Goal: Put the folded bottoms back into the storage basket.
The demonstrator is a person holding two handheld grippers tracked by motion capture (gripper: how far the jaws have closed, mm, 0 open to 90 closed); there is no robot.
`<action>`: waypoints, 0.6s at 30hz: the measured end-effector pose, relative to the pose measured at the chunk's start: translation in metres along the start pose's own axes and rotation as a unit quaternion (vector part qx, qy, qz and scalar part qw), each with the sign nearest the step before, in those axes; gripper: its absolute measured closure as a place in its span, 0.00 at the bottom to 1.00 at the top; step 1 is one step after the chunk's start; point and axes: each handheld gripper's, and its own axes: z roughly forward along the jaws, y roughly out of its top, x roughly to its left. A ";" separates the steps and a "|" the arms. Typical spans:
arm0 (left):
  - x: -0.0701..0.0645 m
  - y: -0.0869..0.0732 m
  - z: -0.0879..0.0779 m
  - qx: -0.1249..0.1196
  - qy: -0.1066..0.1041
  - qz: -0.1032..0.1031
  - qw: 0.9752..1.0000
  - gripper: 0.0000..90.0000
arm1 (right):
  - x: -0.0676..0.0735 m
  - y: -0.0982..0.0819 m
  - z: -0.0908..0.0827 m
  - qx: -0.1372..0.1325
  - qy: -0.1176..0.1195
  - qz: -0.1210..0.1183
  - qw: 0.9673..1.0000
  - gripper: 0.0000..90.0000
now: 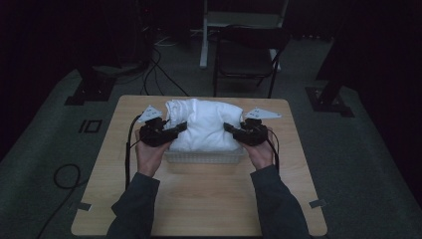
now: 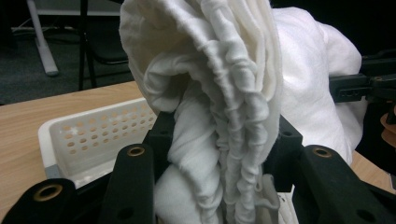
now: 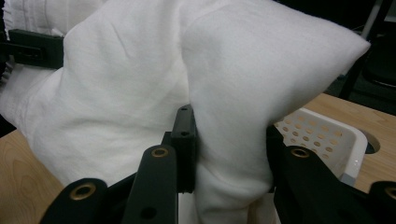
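Observation:
A bulky white pillow-like cloth bundle [image 1: 204, 124] sits in a white perforated plastic basket [image 1: 204, 157] at the middle of the wooden table. My left gripper [image 1: 179, 128] pinches the bundle's left side, where gathered folds of the white cloth [image 2: 224, 135] are squeezed between its black jaws. On the opposite side my right gripper [image 1: 230, 128] clamps a thick fold of the cloth [image 3: 229, 140]. The basket wall [image 2: 93, 135] shows beside the left jaws, and the basket corner [image 3: 322, 135] beside the right jaws. Both hands hold the grippers near the basket's front corners.
The wooden table [image 1: 199, 199] has bare room in front of the basket. A dark folding chair [image 1: 246, 57] and a white stand leg [image 1: 204, 35] sit beyond the far edge. Cables [image 1: 64, 177] lie on the dark floor at left.

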 end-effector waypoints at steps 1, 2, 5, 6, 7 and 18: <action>0.001 0.000 0.001 0.000 0.000 0.001 1.000 0.62 | -0.001 0.000 0.001 -0.001 0.000 0.002 1.000 0.77; 0.001 0.000 0.001 0.000 0.001 0.000 1.000 0.62 | -0.001 0.000 0.001 0.000 0.000 0.004 1.000 0.77; 0.003 0.000 0.003 0.001 0.002 -0.004 1.000 0.62 | -0.003 0.001 0.003 0.001 -0.001 0.007 1.000 0.77; 0.004 0.000 0.004 0.000 0.002 -0.005 1.000 0.62 | -0.003 0.001 0.004 0.000 -0.001 0.008 1.000 0.77; 0.004 0.000 0.005 0.000 0.002 -0.007 1.000 0.62 | -0.004 0.001 0.005 0.000 -0.002 0.008 1.000 0.77; 0.010 0.003 0.011 0.001 0.013 -0.010 1.000 0.62 | -0.008 0.006 0.014 0.005 -0.008 0.010 1.000 0.77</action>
